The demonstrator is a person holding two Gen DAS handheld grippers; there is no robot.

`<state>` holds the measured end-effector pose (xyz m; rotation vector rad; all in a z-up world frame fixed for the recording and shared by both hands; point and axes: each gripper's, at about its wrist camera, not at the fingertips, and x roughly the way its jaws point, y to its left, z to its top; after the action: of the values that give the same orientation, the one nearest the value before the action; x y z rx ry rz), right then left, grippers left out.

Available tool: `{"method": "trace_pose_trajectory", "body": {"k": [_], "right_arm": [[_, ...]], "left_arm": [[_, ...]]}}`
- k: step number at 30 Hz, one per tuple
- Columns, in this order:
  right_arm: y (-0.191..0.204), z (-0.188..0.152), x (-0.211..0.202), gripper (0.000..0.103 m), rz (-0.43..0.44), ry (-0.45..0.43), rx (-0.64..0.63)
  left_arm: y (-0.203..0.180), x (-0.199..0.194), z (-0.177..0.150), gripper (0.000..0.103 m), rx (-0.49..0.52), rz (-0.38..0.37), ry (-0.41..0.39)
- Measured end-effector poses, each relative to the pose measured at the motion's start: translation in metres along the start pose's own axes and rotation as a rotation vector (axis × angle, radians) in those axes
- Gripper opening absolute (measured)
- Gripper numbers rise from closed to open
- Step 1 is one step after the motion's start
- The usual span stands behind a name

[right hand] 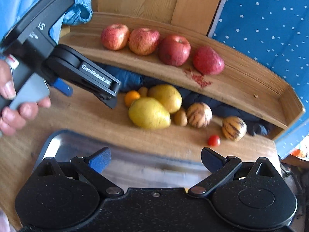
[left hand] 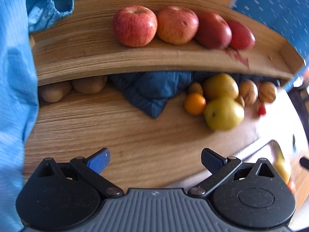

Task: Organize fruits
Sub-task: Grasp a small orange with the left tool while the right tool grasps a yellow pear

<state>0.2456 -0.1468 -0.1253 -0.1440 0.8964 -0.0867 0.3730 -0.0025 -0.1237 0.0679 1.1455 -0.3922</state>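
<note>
wooden shelf (right hand: 241,89), four apples (right hand: 174,49), left gripper (right hand: 81,90) lettering blurred

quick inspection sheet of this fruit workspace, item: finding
surface: wooden table with raised wooden shelf; red stain on shelf
job's things: four red apples in a row on shelf; below, two yellow-green fruits, orange, two striped melons, cherry tomato; metal tray nearest
clutter: dark blue quilted cloth under shelf
grippers: left gripper open, empty; right gripper open, empty
cables: nothing seen
surroundings: blue dotted fabric, wood panel behind
</note>
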Motion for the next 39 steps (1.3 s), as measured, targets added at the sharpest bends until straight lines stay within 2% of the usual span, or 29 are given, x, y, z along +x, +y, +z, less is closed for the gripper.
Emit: {"method": "trace_pose_trajectory", "body": {"k": [3,5,12,18,20,30,32,39], "right_arm": [[-0.008,0.009,0.017,0.100,0.050,0.002,0.015],[-0.014,0.016,0.029,0.095,0.085,0.007,0.028],[-0.018,0.034,0.062,0.087,0.122,-0.004,-0.025],[-0.018,0.041,0.083,0.078,0.177,0.012,-0.042],[-0.017,0.042,0.088,0.073,0.198,0.019,-0.046],[-0.025,0.031,0.086,0.071,0.220,0.049,-0.013],[-0.029,0.027,0.082,0.071,0.220,0.063,0.002],[-0.033,0.022,0.079,0.072,0.213,0.075,0.026]], "left_arm": [[-0.002,0.009,0.011,0.102,-0.076,-0.026,0.000],[-0.003,0.015,0.018,0.102,-0.120,-0.044,0.007],[-0.009,0.032,0.029,0.100,-0.240,-0.121,0.033],[-0.007,0.044,0.032,0.098,-0.334,-0.133,0.044],[-0.004,0.046,0.035,0.095,-0.353,-0.132,0.043],[0.002,0.050,0.043,0.083,-0.421,-0.160,0.058],[0.002,0.051,0.043,0.077,-0.429,-0.163,0.069],[-0.009,0.056,0.045,0.073,-0.387,-0.140,0.068]]}}
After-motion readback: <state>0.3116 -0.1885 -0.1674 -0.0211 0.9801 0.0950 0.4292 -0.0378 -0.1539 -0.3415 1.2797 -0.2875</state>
